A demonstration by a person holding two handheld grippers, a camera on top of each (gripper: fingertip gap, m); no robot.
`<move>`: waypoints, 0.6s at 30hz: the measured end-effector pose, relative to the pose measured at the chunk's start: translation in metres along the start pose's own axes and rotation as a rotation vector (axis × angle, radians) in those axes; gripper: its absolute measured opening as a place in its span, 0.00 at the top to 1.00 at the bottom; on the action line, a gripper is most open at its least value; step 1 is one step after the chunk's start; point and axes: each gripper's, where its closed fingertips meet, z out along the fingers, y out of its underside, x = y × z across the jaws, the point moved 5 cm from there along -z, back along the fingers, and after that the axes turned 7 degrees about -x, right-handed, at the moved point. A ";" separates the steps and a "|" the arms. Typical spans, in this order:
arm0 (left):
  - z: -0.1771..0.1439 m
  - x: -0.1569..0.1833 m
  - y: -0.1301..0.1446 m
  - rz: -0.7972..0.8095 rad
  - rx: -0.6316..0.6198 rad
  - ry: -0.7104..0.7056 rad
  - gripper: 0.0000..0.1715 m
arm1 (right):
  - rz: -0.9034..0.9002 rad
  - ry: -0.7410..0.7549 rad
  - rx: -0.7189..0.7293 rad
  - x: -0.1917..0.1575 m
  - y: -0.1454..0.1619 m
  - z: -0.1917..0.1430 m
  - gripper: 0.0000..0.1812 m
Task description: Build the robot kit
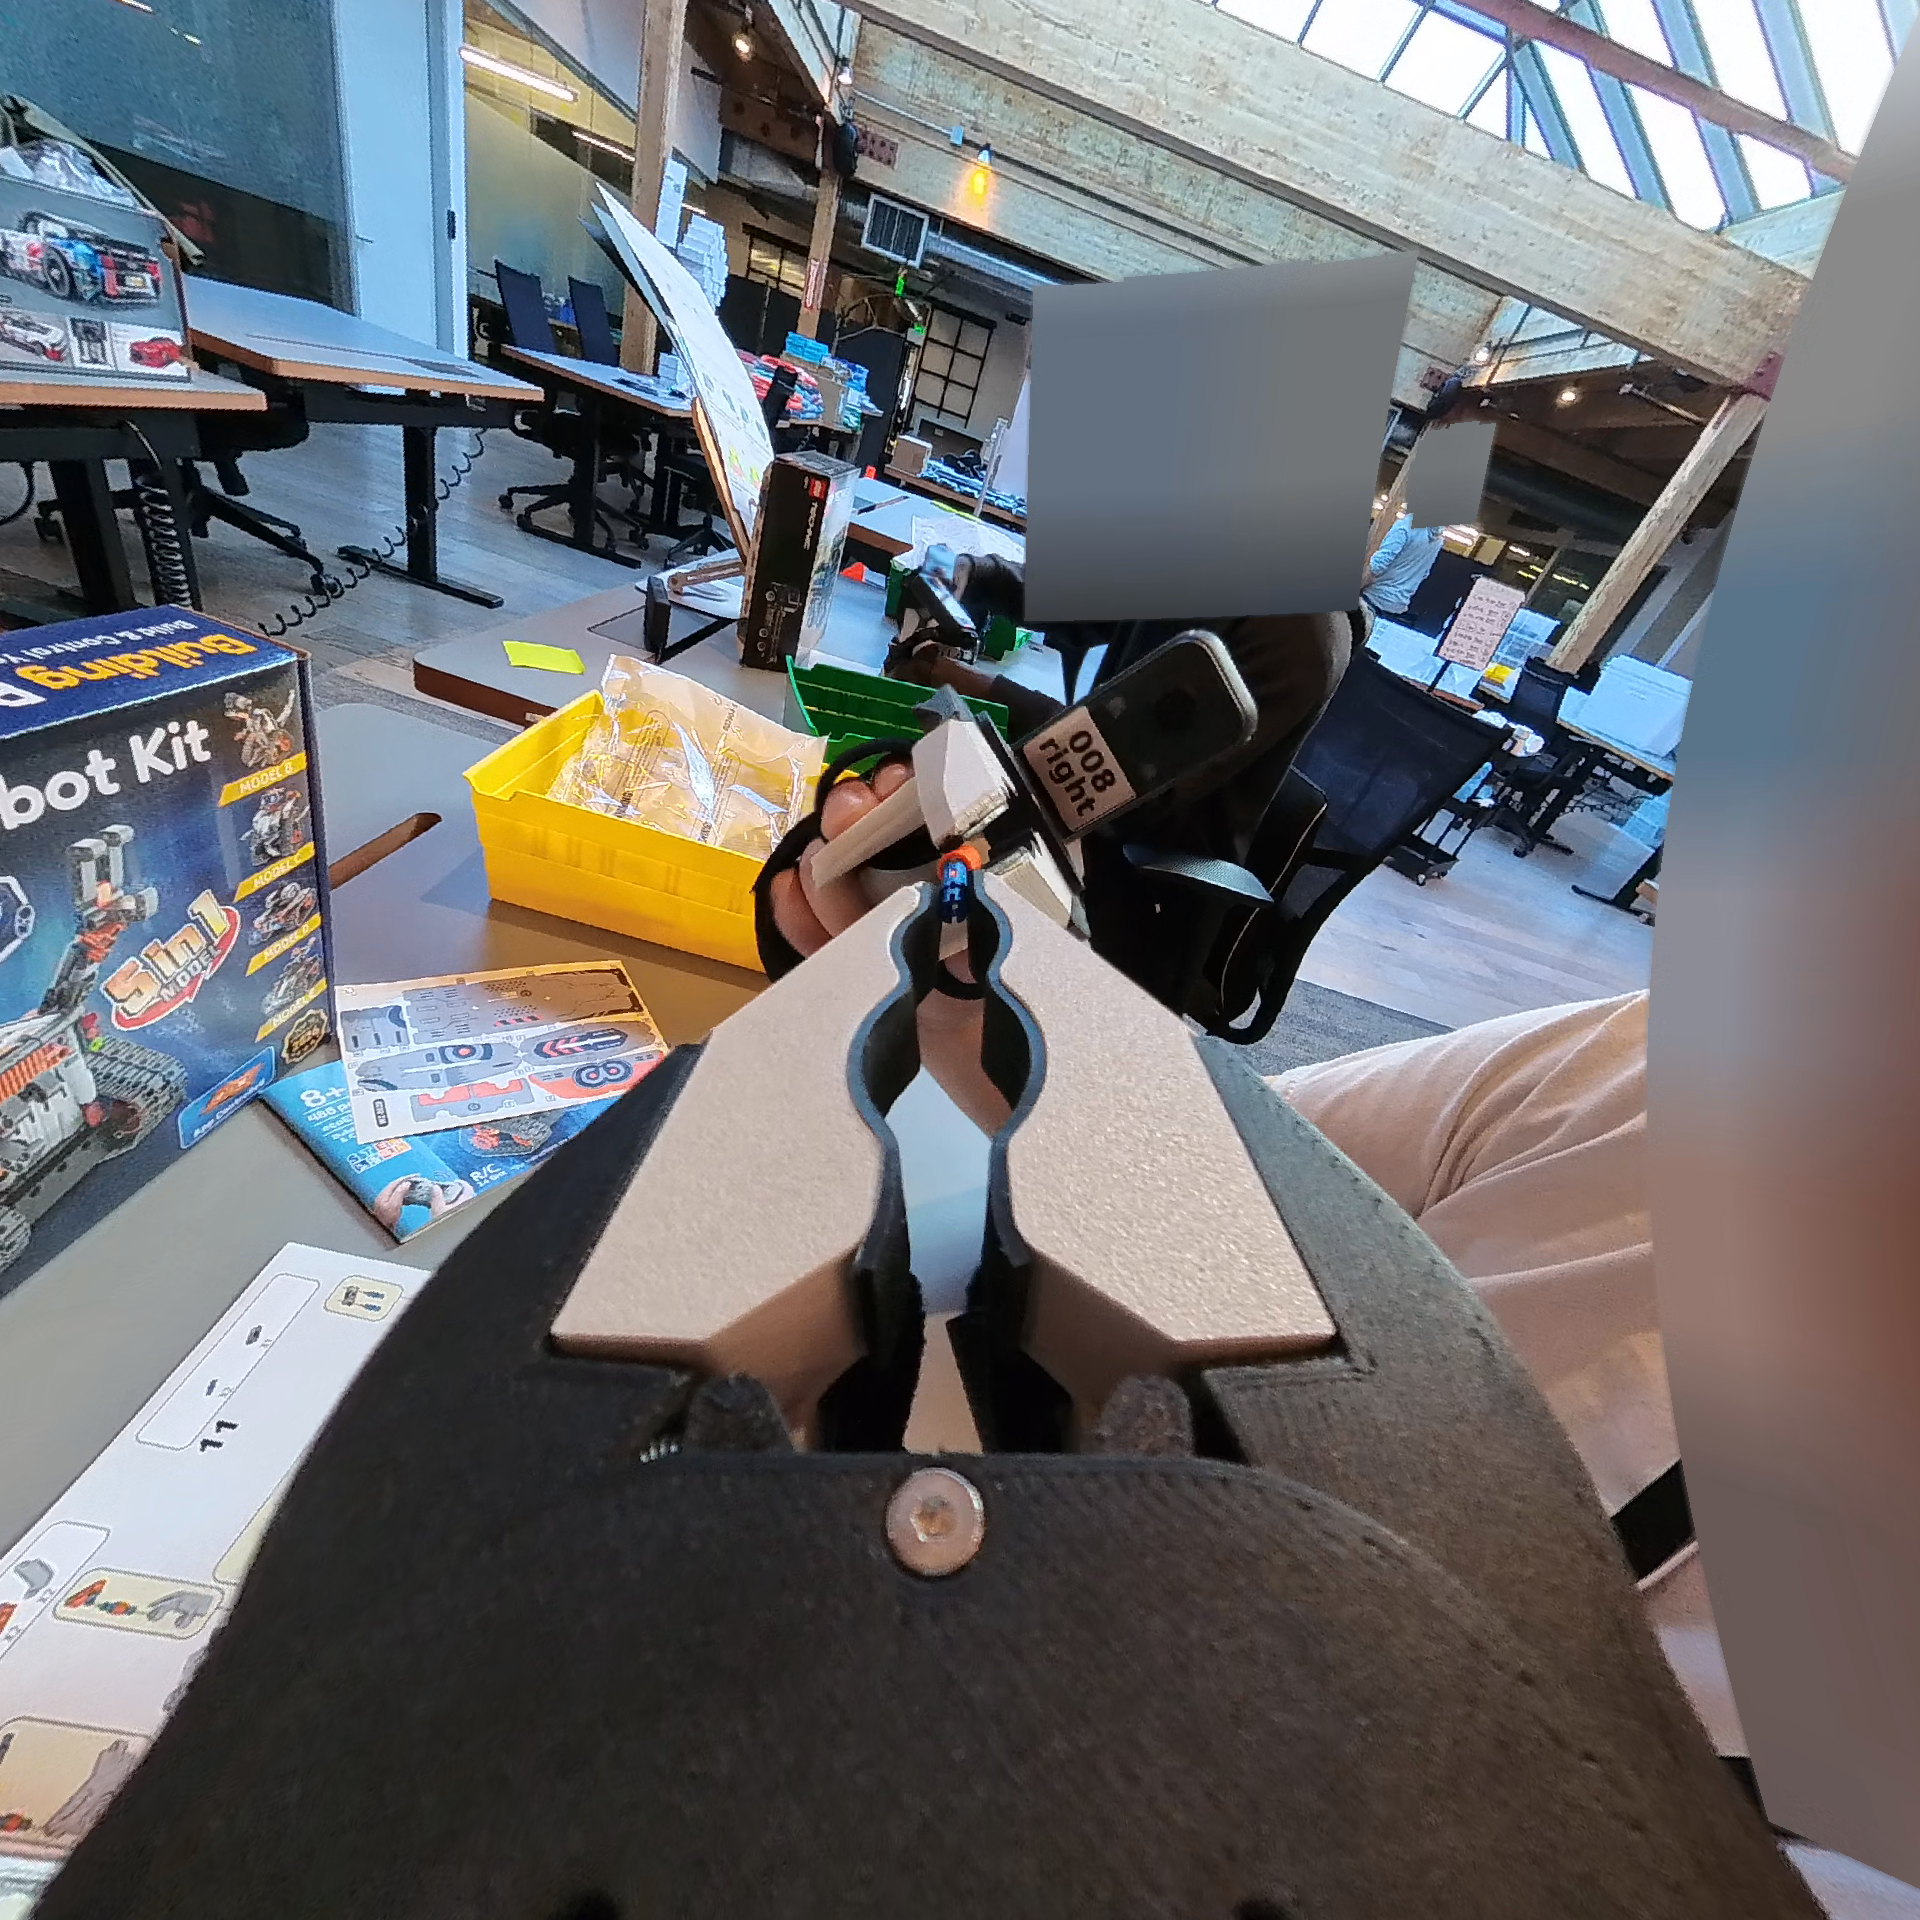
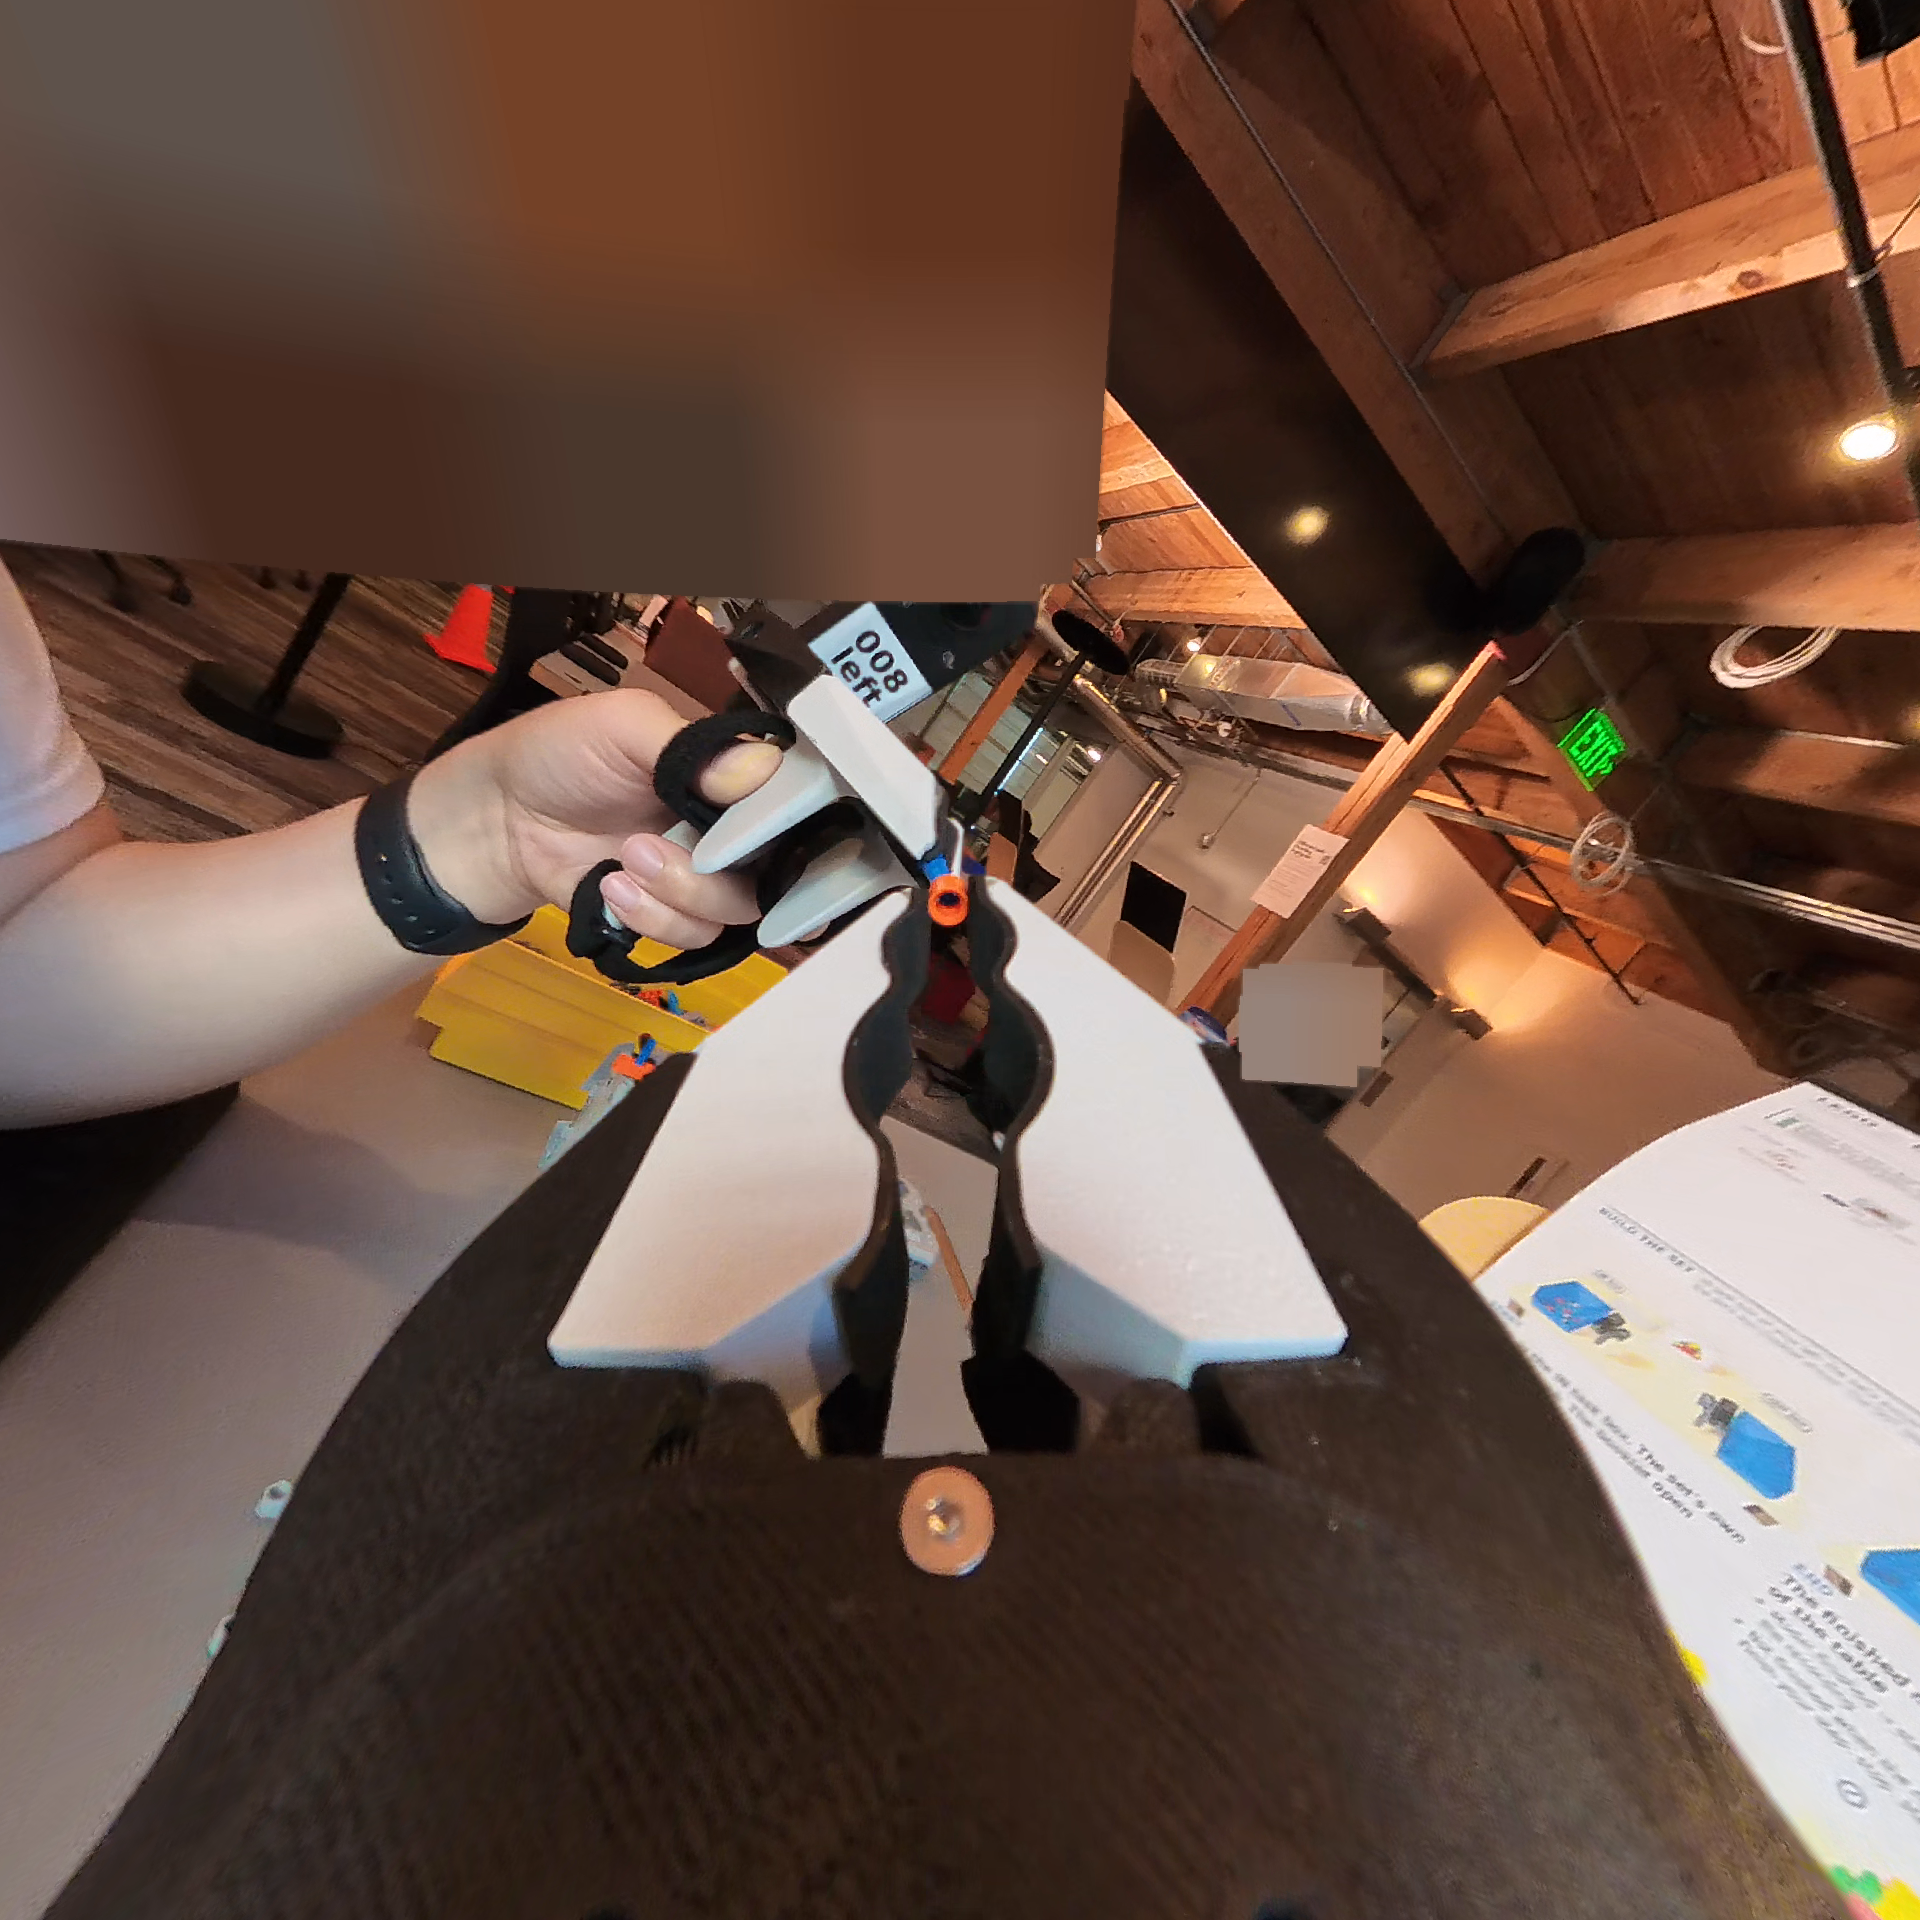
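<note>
In the left wrist view my left gripper (image 1: 954, 920) is raised above the table, its tips shut on a small blue pin (image 1: 954, 898) with an orange bush (image 1: 962, 861) on its far end. The right gripper (image 1: 1000, 844), held by a hand, meets it tip to tip from the far side. In the right wrist view my right gripper (image 2: 948, 916) is shut on the orange bush (image 2: 945, 899). The blue pin (image 2: 937, 865) sticks out behind it into the left gripper (image 2: 923, 854), held by a hand with a black wristband.
On the grey table (image 1: 395, 935) are a yellow bin (image 1: 613, 862) of plastic bags, a robot kit box (image 1: 145, 904), a sticker sheet (image 1: 499, 1039) and an instruction booklet (image 1: 135, 1455). A green bin (image 1: 862, 707) stands behind. An open manual (image 2: 1714, 1403) lies right; a partial build (image 2: 613, 1081) sits by a yellow bin (image 2: 540, 1018). My two grippers' fingertips are within a few centimetres of each other.
</note>
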 end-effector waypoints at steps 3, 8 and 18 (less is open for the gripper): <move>0.000 0.002 0.000 -0.002 -0.004 0.012 0.98 | -0.020 0.001 0.012 -0.001 -0.001 -0.001 0.97; 0.000 0.002 0.001 -0.008 -0.014 0.023 0.98 | -0.029 -0.007 0.020 -0.002 -0.001 -0.001 0.97; 0.002 0.007 0.003 0.002 -0.036 0.050 0.98 | -0.049 -0.043 0.056 -0.006 -0.003 -0.005 0.97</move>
